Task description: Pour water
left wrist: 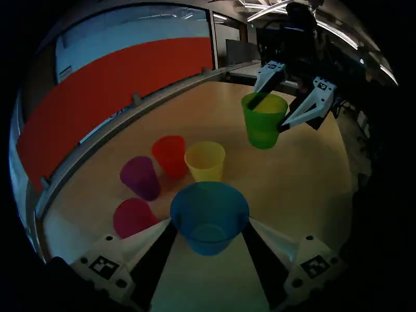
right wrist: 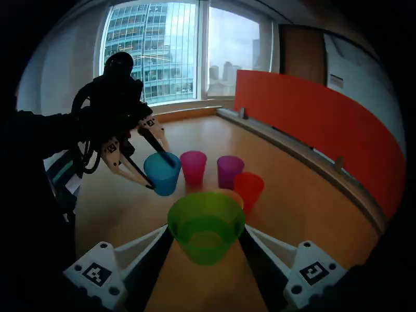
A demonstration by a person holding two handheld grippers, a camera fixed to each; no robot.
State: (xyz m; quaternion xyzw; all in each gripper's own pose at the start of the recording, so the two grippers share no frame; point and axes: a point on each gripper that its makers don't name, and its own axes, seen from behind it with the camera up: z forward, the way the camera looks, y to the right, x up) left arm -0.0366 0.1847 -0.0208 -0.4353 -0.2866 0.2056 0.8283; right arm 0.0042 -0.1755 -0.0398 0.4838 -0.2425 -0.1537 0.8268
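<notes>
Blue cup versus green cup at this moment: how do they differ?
Colour: the blue cup is blue, the green cup green. Holder: the blue cup is in the left tool, the green cup in the right tool. Place: the blue cup is right beside the pink cup; the green cup sits away from it. Both are upright, tapered, translucent tumblers, each clamped between two fingers.

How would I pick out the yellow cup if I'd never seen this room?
Find the wooden table beside the long orange panel; four plastic cups stand grouped on it. The yellow cup stands beside the red cup, on the side away from the panel. Its colour sets it apart: the others are red, a purple cup and a magenta cup.
</notes>
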